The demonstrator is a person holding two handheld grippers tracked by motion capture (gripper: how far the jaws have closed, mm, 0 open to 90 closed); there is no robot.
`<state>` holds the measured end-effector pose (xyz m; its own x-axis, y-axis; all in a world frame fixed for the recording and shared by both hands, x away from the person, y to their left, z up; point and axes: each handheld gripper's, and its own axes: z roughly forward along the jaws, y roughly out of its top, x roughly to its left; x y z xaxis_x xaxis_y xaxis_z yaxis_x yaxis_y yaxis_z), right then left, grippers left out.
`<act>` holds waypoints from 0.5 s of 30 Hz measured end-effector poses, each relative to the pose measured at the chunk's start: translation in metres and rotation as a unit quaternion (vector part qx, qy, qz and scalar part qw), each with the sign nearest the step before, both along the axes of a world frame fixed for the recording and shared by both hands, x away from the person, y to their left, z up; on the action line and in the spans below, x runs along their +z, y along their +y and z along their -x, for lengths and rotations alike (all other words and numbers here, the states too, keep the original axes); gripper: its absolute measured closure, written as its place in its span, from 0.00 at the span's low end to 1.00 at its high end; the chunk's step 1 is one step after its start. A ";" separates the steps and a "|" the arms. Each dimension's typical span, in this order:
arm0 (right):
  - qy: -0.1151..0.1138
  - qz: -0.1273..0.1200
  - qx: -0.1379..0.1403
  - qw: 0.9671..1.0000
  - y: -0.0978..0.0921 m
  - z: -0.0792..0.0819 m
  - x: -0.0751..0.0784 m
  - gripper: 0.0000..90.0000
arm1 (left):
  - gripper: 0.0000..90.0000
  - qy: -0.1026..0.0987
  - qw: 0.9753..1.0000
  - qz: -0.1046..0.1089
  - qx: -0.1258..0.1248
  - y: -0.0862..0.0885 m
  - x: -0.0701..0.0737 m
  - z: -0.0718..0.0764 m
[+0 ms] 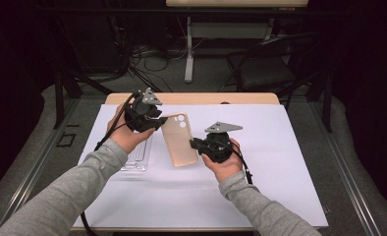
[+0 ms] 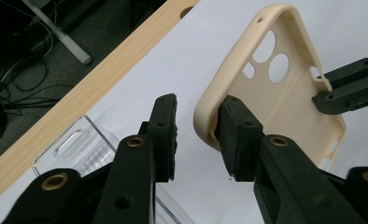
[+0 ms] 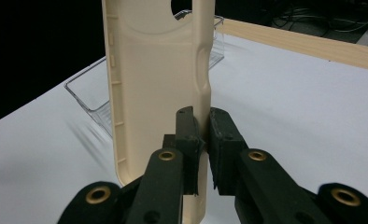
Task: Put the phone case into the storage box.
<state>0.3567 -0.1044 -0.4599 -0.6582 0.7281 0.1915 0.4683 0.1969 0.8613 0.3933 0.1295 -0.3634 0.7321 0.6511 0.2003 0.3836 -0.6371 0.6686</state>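
A: In the high view we see a cream phone case [image 1: 179, 138] held just above the white tabletop [image 1: 280, 147], between the left tool [image 1: 154, 122] and the right tool [image 1: 194, 143]. Which tool grips it?

B: We read the right tool [image 3: 201, 140] as pinching the case [image 3: 159, 93]: in the right gripper view its jaws are pressed against one long side wall, one jaw inside the shell and one outside.

A: And the left tool [image 2: 198, 126]?

B: In the left gripper view we see its jaws spread. One jaw sits inside the case [image 2: 271, 93] near a corner at the camera-hole end; the other stands apart, outside the rim, with a gap between it and the wall.

A: How does the case lie?

B: We see its open side with the round camera holes in the left gripper view, and the right tool [image 2: 348, 86] meets the opposite edge there.

A: What else is on the tabletop?

B: We note a clear plastic tray [image 1: 136, 158] lying beside the case under the left hand [image 1: 127, 135]; it also shows behind the case in the right gripper view [image 3: 91, 95].
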 end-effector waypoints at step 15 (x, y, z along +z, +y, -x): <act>0.002 -0.004 0.000 1.000 0.001 0.001 -0.002 0.93 | 0.87 0.005 1.000 -0.006 -0.007 -0.002 0.000 0.000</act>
<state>0.3557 -0.1035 -0.4615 -0.6572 0.7268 0.1998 0.4714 0.1894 0.8614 0.3928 0.1277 -0.3636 0.7439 0.6377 0.1999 0.3813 -0.6506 0.6567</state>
